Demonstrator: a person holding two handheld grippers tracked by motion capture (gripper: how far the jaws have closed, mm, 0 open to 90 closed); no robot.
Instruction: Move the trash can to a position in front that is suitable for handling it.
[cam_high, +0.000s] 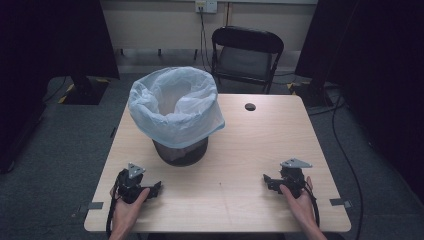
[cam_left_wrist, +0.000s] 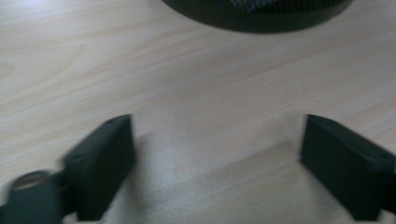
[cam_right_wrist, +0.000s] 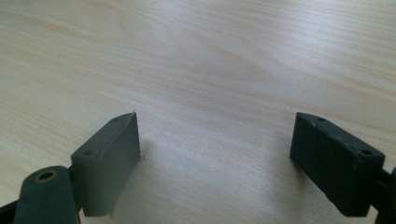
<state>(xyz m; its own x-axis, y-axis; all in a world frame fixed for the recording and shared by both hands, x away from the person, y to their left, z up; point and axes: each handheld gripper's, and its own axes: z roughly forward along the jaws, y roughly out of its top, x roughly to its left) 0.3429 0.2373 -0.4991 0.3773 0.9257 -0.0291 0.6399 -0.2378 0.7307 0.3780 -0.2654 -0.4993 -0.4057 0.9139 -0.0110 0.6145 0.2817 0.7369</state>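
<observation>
1. The left hand-held gripper (cam_high: 156, 189) is rested near the counter's (cam_high: 240, 200) near-left corner, jaws spread wide with nothing between them.
2. The right hand-held gripper (cam_high: 268, 180) is seen near the near-right corner, jaws likewise wide and empty.
3. The bin (cam_high: 180, 152), lined with a white bag (cam_high: 172, 107), is stood upright toward the far-left part; it lies just ahead of the left hand-held gripper, which is judged the nearer.

You see a dim room with darkness crowding the high view's edges. Your left gripper (cam_left_wrist: 217, 154) jaws look blurred, casting soft shadows on the table (cam_left_wrist: 140, 70).
</observation>
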